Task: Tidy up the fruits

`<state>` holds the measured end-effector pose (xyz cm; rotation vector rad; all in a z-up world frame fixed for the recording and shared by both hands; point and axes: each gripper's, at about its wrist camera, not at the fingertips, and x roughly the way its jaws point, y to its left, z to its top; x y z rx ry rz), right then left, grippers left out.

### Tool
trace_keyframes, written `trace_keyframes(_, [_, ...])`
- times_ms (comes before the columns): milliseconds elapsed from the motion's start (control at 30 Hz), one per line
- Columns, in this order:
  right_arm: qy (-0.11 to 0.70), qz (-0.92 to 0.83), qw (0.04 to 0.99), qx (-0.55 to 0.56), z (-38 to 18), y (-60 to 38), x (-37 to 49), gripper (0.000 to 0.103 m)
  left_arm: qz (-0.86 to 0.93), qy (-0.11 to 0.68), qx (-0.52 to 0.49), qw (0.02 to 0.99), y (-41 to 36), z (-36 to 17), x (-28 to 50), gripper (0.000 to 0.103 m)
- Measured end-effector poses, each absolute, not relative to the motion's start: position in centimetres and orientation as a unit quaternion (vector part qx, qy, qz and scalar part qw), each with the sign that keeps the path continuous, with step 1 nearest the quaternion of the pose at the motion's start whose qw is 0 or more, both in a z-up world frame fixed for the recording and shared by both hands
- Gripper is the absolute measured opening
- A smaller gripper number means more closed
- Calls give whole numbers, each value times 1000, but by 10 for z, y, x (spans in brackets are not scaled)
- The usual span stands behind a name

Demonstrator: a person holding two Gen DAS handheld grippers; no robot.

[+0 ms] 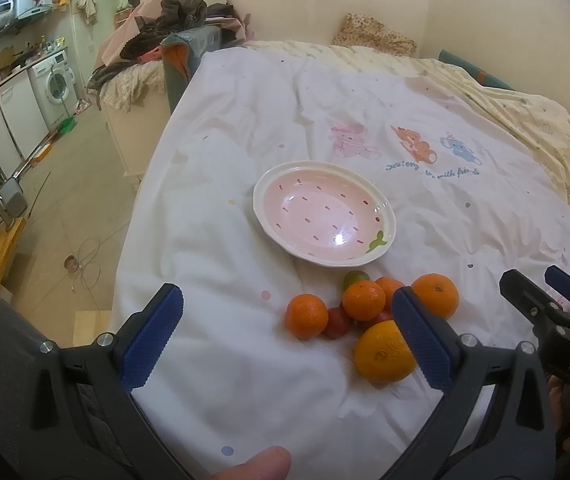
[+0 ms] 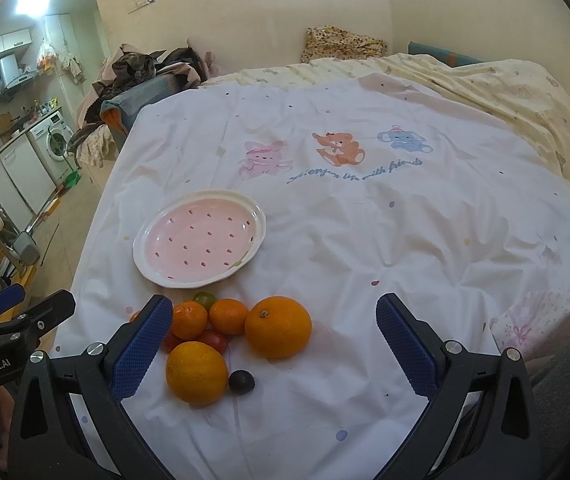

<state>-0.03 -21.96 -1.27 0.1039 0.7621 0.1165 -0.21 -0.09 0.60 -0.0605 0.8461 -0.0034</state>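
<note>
A pink plate with a white rim (image 1: 269,184) (image 2: 141,256) lies empty on the white bed sheet. Just in front of it sits a cluster of fruit: several oranges and mandarins (image 1: 383,352) (image 2: 277,326), red tomatoes (image 1: 335,322) (image 2: 213,340), a green one (image 1: 355,278) (image 2: 204,299) and a dark plum (image 2: 241,381). My left gripper (image 1: 287,338) is open and empty, above the sheet left of the cluster. My right gripper (image 2: 273,346) is open and empty, hovering above the fruit; it also shows in the left wrist view (image 1: 541,286).
The white sheet with cartoon animals (image 2: 337,148) covers the bed. The bed's left edge (image 1: 137,208) drops to a tiled floor with cables. A pile of clothes (image 1: 181,16) lies at the far left corner. A kitchen with a washing machine (image 1: 55,80) is beyond.
</note>
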Motion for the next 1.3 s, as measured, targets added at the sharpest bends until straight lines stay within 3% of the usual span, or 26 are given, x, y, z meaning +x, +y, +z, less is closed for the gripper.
trace_keyframes(1300, [372, 56, 925, 51, -13, -225, 2, 103, -1, 405, -31, 914, 2, 9, -2, 103])
